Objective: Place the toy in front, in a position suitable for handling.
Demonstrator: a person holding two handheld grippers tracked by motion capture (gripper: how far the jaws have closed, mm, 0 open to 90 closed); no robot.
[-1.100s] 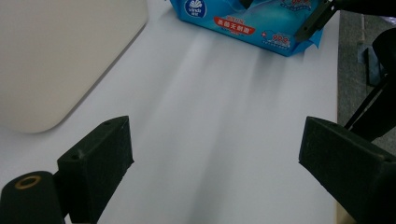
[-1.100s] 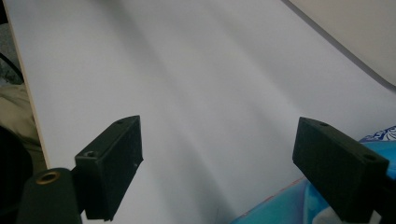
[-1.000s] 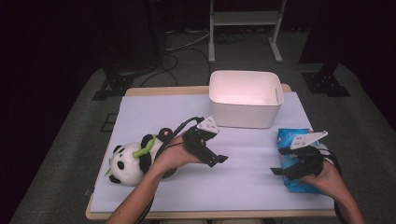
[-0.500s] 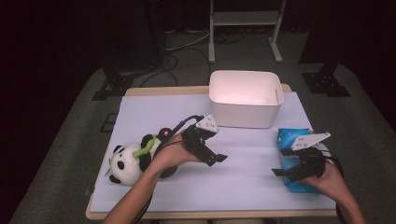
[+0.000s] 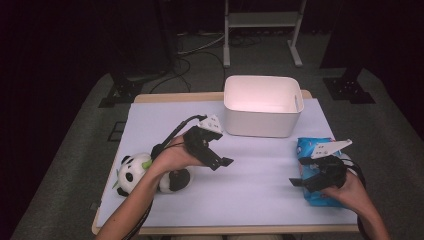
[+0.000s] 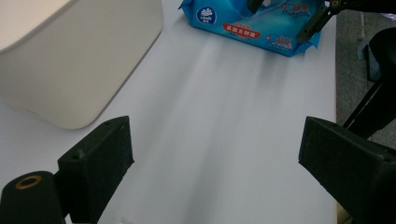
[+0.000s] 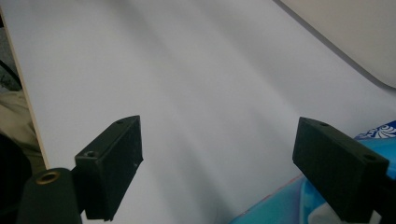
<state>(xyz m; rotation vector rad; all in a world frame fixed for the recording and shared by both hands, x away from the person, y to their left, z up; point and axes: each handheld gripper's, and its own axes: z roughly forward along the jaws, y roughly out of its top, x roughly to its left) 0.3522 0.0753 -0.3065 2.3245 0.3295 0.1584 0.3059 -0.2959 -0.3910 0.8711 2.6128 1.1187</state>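
Note:
A plush panda lies at the table's left, partly under the person's left forearm. A blue wipes packet lies at the right, and its corner shows past a jaw. A white bin stands at the back. My left gripper hovers open over the table's middle, pointing toward the packet, nothing between its jaws. My right gripper is open just above the packet's near end, pointing left across the bare table.
The table wears a pale cover, with its wooden edge at the near side. The bin's rounded corner lies ahead of the right gripper. Dark stands and cables sit on the floor beyond.
The right gripper has shifted slightly over the packet. The left gripper and the panda stay where they were.

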